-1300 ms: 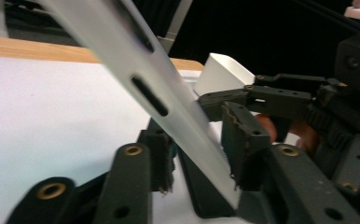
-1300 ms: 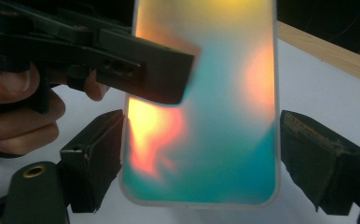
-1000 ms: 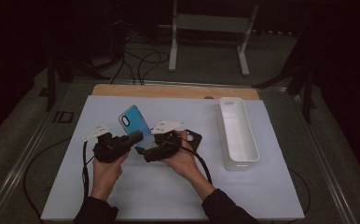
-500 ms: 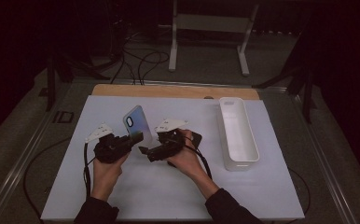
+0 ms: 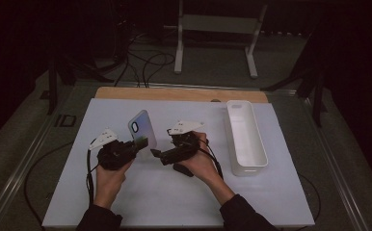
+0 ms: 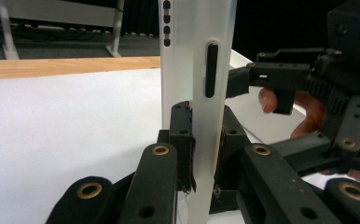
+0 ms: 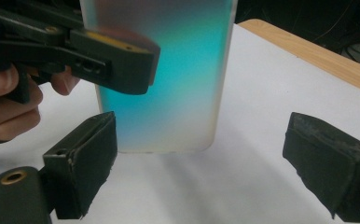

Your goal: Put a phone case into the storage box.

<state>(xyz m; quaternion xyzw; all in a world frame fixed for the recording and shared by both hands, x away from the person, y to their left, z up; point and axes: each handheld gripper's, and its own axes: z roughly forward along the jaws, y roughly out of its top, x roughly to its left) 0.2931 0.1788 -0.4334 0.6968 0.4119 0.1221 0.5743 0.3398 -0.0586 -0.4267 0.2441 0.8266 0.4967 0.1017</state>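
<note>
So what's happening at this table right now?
A person works with a gripper in each hand over a white table. The left gripper is shut on the edge of a phone case with a blue-green tint, holding it upright above the table. The right gripper faces the case with its jaws wide open and nothing between the pads; they have just been opening. A dark object lies under the right hand. An empty white tray sits to the right.

Lab or test rig: white table [image 5: 126,202] edged by wood strip [image 5: 174,94], dark grey floor, loose cables [image 5: 145,62], white metal stand [image 5: 218,29] at far side.
</note>
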